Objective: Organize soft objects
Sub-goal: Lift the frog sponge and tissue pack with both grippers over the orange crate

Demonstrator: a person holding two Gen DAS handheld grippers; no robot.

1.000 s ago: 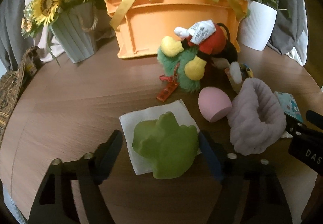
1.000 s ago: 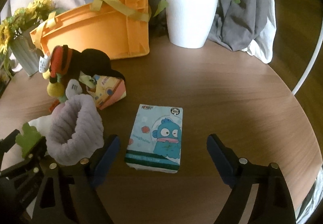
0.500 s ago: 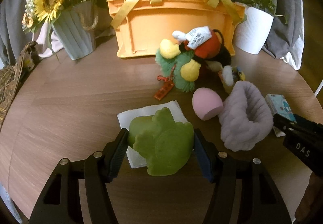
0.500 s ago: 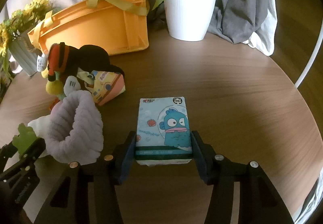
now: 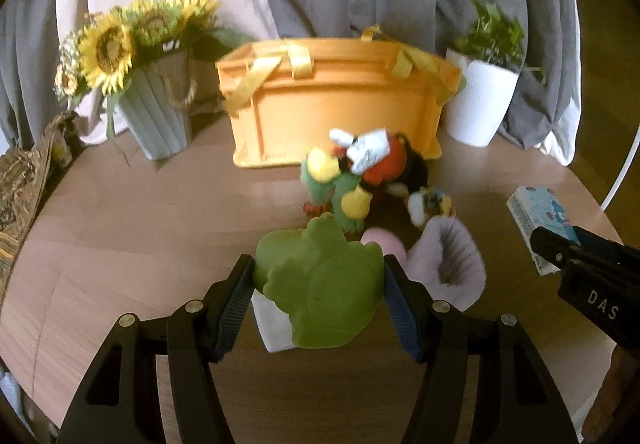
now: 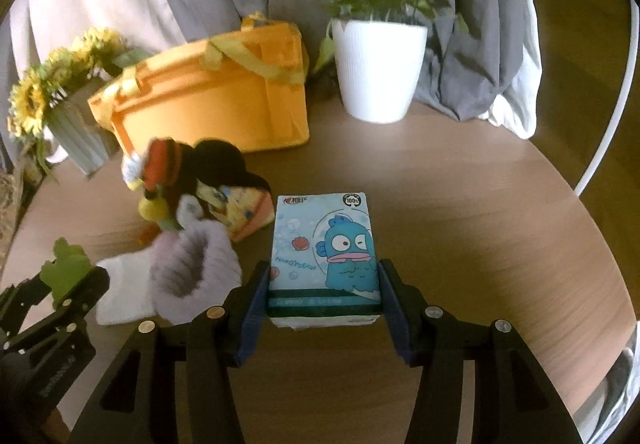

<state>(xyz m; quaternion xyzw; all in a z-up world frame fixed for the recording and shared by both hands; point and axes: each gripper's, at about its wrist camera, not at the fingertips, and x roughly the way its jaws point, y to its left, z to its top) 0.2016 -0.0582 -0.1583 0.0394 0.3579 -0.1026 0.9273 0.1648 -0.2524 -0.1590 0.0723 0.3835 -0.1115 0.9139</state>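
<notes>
Both grippers have something in them right now. In the left wrist view, the left gripper (image 5: 318, 286) sits bottom centre with its jaws pinching a squishy green toy (image 5: 320, 284) from both sides; the pads are pressed right against it. The toy looks lifted off the white napkin (image 5: 272, 328), which peeks out just underneath it. Just right of the toy is a fuzzy lilac headband (image 5: 448, 264), and a pink egg-shaped thing (image 5: 384, 244) is wedged between the two. Behind those, mid-frame, is a messy pile of plush toys (image 5: 360, 180), green, yellow, red and black.

In the right wrist view, the right gripper (image 6: 324, 292) is bottom centre, jaws clamped on the lower end of a light blue tissue pack (image 6: 324, 248) with a cartoon fish on it. The pack tilts up and away from the camera, and whether its far end touches the table (image 6: 460, 204) I can't tell. The same pack shows at the right edge of the left view, held by the other gripper.

The orange basket (image 5: 332, 112) with yellow straps stands at the back, centre of the left view and upper left of the right view. A vase of sunflowers (image 5: 132, 76) is in the upper left and a white potted plant (image 6: 380, 64) stands to the right of the basket. Grey curtains hang behind it all.
</notes>
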